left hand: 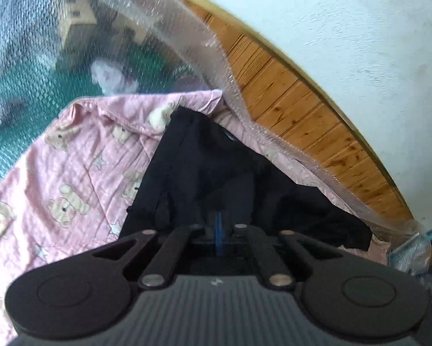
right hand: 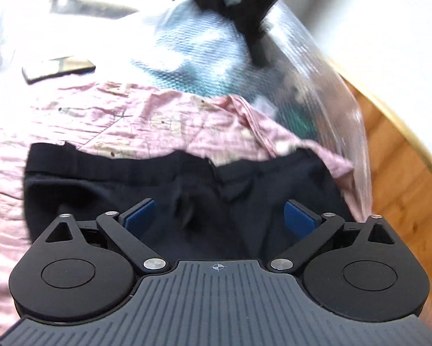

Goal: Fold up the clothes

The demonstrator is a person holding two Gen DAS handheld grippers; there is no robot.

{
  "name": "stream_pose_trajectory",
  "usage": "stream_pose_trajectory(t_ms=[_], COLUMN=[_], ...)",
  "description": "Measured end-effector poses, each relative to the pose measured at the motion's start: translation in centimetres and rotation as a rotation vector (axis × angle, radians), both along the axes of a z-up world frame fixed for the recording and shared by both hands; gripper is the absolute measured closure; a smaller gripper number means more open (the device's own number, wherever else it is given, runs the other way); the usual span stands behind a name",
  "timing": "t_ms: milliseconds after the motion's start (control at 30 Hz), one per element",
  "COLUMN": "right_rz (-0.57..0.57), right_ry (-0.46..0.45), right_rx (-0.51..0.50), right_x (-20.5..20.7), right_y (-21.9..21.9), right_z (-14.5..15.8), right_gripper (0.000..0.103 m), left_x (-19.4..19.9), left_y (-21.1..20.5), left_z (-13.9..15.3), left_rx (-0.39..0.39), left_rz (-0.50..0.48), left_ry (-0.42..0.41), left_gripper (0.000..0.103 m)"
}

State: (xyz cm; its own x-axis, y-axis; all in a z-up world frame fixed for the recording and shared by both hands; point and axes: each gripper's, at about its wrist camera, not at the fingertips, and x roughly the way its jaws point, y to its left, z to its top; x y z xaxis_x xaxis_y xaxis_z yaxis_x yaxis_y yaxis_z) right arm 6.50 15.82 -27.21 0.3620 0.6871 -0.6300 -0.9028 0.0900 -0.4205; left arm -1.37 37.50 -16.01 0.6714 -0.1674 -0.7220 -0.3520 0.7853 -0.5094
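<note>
Left wrist view is crossed by a clear bubble-textured plastic sheet (left hand: 233,86), with wood flooring (left hand: 317,121) beyond. A black garment (left hand: 204,155) is laid crumpled on a pink bear-print quilt (left hand: 71,167). The left gripper (left hand: 218,225) is pressed together, seemingly pinching black cloth, while the right gripper (right hand: 219,216) is spread wide over the garment, holding nothing
</note>
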Motion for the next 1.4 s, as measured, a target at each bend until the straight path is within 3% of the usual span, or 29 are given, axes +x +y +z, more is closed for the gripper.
stream_pose_trajectory(t_ms=[33,67,100,133,167,233,300,333,367,400,467,600,633,667,700,733,767,900,933,967,1033,1067,1133,1200,1233,1267,1300,1333,1400], right_rz=[0.016,0.015,0.014,0.012,0.011,0.008,0.009,0.007,-0.004,-0.023,-0.039,-0.025,-0.019,-0.014,-0.015,-0.016,-0.023,-0.086,-0.105,-0.122,-0.129,-0.132,-0.134,-0.124,-0.126,-0.131,-0.148,-0.148,-0.148], right_ry=[0.005,0.022,0.039,0.056,0.073,0.106,0.151,0.203,0.26,0.255,0.256,0.257,0.257,0.258,0.26,0.262,0.269,0.283,0.278,0.273,0.257,0.25,0.238,0.25,0.289,0.325,0.341,0.332,0.314], right_rx=[-0.036,-0.067,-0.097,-0.128,-0.159,-0.218,-0.263,-0.24,-0.237,-0.227,-0.192,-0.082,-0.056,-0.031,-0.012,0.006,0.011,0.008,-0.002,-0.011,-0.022,-0.031,-0.094,-0.173,-0.161,-0.149,-0.142,-0.122,-0.083], right_x=[0.2,0.5,0.8,1.1,1.3,1.9,2.6,3.0,3.5,3.6,3.5,2.4,2.1,1.7,1.5,1.3,1.3,1.3,1.4,1.5,1.3,1.2,1.1,1.4,1.6,1.9,2.0,1.8,1.3], right_y=[1.1,1.5,1.9,2.2,2.6,3.3,3.2,3.0,3.1,3.0,2.4,0.3,-0.3,-0.8,-1.1,-1.5,-1.6,-2.6,-3.1,-3.6,-4.9,-5.5,-6.1,-5.7,-5.8,-5.8,-5.8,-6.0,-6.5], right_z=[-0.4,-1.0,-1.5,-2.1,-2.7,-3.9,-5.0,-5.0,-4.9,-4.7,-4.0,-1.0,-0.2,0.6,1.1,1.5,1.7,0.9,0.6,0.2,-0.8,-1.3,-2.7,-4.7,-4.8,-4.8,-4.5,-3.8,-2.3], right_gripper=[0.03,0.057,0.061,0.059,0.053,0.044,0.055,0.079,0.094,0.103,0.103,0.103,0.103,0.103,0.103,0.103,0.103,0.097,0.078,0.045,0.019,0.019,0.022,0.043,0.056,0.08,0.093,0.099,0.101], left_x=[-0.2,-0.2,0.0,0.2,0.3,0.3,0.5,0.7,1.0,1.3,2.4,5.7,6.5,7.3,8.0,8.6,8.9,8.7,8.2,7.7,6.7,6.2,5.5,5.0,4.9,4.9,4.8,4.5,3.8], left_y=[-0.2,-0.3,-0.3,-0.3,-0.3,-0.2,-0.3,-0.4,-0.5,-0.6,-0.8,-1.4,-1.5,-1.8,-2.1,-2.5,-2.6,-3.1,-3.0,-2.8,-2.5,-2.3,-2.3,-2.7,-2.9,-3.0,-3.1,-2.9,-2.7], left_z=[-0.3,-1.2,-2.3,-3.4,-4.7,-7.3,-9.4,-10.2,-10.8,-11.2,-12.1,-14.8,-15.5,-16.2,-16.7,-17.1,-17.4,-16.3,-15.7,-15.0,-13.7,-13.1,-12.1,-11.4,-11.2,-11.0,-10.7,-10.3,-9.4], left_rx=[-0.01,-0.023,-0.035,-0.046,-0.058,-0.084,-0.128,-0.145,-0.156,-0.164,-0.183,-0.221,-0.216,-0.21,-0.197,-0.184,-0.174,-0.127,-0.13,-0.132,-0.138,-0.142,-0.152,-0.152,-0.145,-0.137,-0.131,-0.126,-0.119], left_rz=[-0.006,-0.007,0.005,0.016,0.03,0.062,0.101,0.118,0.13,0.144,0.15,0.107,0.101,0.084,0.051,0.031,0.033,0.017,0.02,0.024,0.032,0.036,0.039,0.035,0.032,0.031,0.032,0.037,0.044], left_ry=[0.02,0.052,0.086,0.119,0.151,0.207,0.254,0.267,0.269,0.272,0.283,0.35,0.382,0.406,0.419,0.433,0.451,0.428,0.412,0.395,0.365,0.351,0.326,0.311,0.307,0.303,0.296,0.286,0.265], left_gripper=[0.103,0.101,0.099,0.089,0.082,0.08,0.074,0.063,0.047,0.041,0.026,0.023,0.027,0.042,0.064,0.098,0.103,0.103,0.103,0.103,0.103,0.103,0.103,0.103,0.103,0.103,0.103,0.103,0.103])
